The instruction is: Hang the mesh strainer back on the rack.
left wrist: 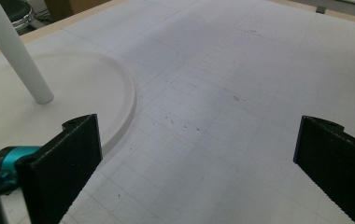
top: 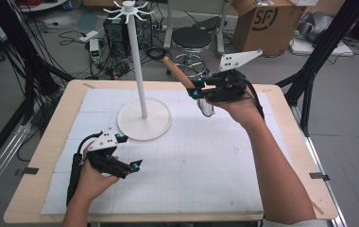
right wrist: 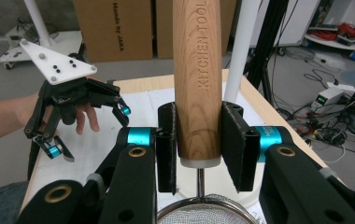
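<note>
Strainer: small mesh strainer (top: pixel 206 107) with a wooden handle (right wrist: pixel 197 79), held in the air right of centre in the high view, handle slanting toward the upper left, mesh bowl hanging below the hand.
Right claw: the right claw (top: pixel 197 89) is pinching the handle near its lower end, jaws flat on both sides of the wood.
Left claw: the left claw (top: pixel 129 169) rests low at the lower left of the bench (top: pixel 50 142), jaws spread wide with nothing between them.
Rack: white hook stand (top: pixel 138 71) rises from its round base (left wrist: pixel 96 93) at centre left; its hooks sit at the top of the frame.
Likely step: probably hanging the strainer on a hook.
Doing it well: keep the pinch firm, raise the handle end toward a hook, approach slowly. Whether the handle has a hanging hole cannot be told.
Risk: bumping the pole could tip the stand.
</note>
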The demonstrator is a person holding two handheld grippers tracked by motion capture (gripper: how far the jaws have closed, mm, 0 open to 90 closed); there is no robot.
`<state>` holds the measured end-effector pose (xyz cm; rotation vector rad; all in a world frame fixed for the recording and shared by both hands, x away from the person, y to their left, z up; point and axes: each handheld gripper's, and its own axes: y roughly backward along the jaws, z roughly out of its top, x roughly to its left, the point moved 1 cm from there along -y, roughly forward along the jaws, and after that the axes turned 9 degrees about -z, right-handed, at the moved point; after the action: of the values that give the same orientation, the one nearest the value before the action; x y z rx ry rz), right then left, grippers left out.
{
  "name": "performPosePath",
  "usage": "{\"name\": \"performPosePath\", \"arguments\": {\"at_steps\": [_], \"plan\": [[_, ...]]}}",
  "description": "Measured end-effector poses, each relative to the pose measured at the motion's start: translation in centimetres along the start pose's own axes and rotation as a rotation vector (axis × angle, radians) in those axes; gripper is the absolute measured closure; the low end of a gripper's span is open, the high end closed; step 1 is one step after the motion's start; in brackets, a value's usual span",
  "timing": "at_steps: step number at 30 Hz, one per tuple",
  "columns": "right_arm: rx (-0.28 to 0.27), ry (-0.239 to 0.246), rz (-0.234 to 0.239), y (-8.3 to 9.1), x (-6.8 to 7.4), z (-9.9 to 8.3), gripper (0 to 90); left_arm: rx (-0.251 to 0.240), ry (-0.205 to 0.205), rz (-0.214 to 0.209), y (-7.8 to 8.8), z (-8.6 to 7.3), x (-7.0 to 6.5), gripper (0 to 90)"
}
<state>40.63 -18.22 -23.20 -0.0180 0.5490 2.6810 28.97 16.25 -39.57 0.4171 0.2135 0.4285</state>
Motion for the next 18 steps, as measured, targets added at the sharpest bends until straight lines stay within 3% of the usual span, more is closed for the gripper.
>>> {"name": "performPosePath", "arguments": {"at_steps": [18], "plan": [[-0.018,0.012,-0.016,-1.4,-2.8,4.4,68.8,0.005,-0.014,-0.011,-0.2,0.2,-0.2,1.6]]}}
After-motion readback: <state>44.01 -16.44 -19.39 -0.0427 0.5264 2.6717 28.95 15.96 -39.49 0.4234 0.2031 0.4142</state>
